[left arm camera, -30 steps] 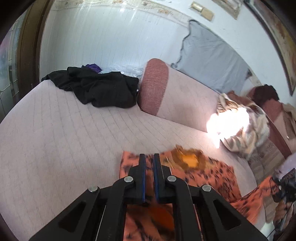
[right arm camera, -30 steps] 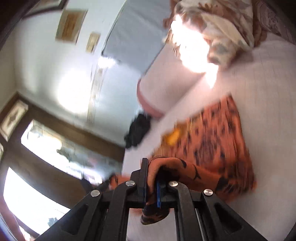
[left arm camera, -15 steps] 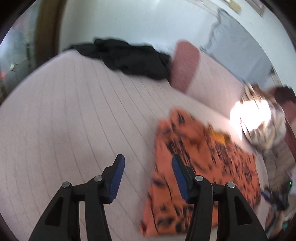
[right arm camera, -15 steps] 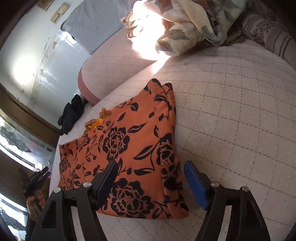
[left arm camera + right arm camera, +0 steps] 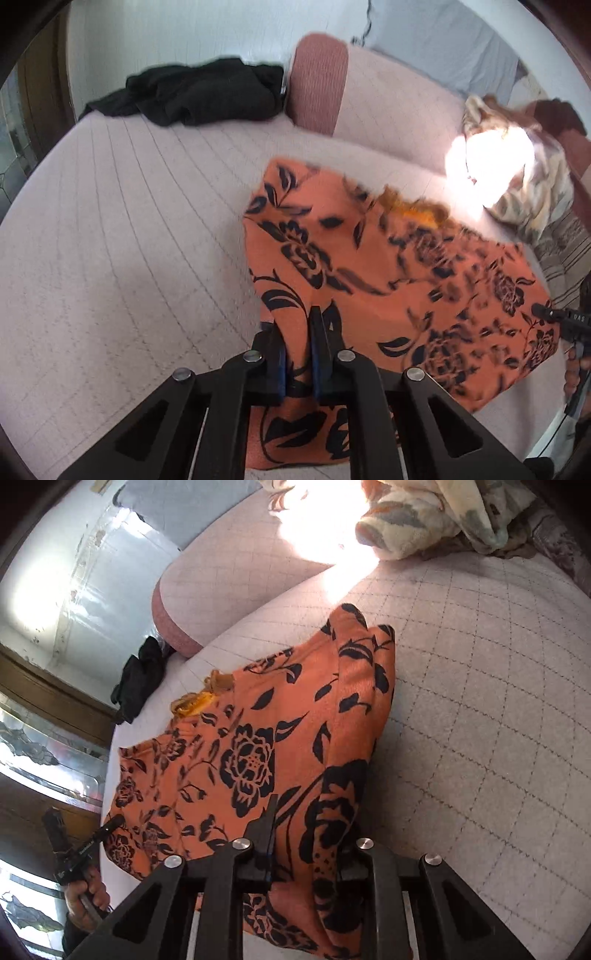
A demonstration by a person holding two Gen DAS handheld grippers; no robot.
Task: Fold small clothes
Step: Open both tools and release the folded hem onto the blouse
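While the orange floral garment (image 5: 369,280) lies spread flat on the quilted pink bed cover (image 5: 122,258), both tongs bite into its near edge. The left gripper (image 5: 299,332) has just been closing and is now clenched on a pinch of the fabric at the garment's near left corner, cloth rising between its blue pads. The right gripper (image 5: 306,834) has also just been closing, with a thick folded roll of the same cloth between its jaws; the far pad is hidden under the fabric, so the grip looks firm on the fold.

No container is in view. The garment's long axis runs across the bed from one gripper to the other, its yellow-trimmed neckline (image 5: 201,698) pointing away toward the pink bolster (image 5: 321,81). Bare quilt stretches wide to the left of the cloth and to the right of its folded side. A black heap of clothes (image 5: 195,92) sits well apart at the far edge, and a pale patterned blanket (image 5: 424,513) lies bunched in bright sun beyond.
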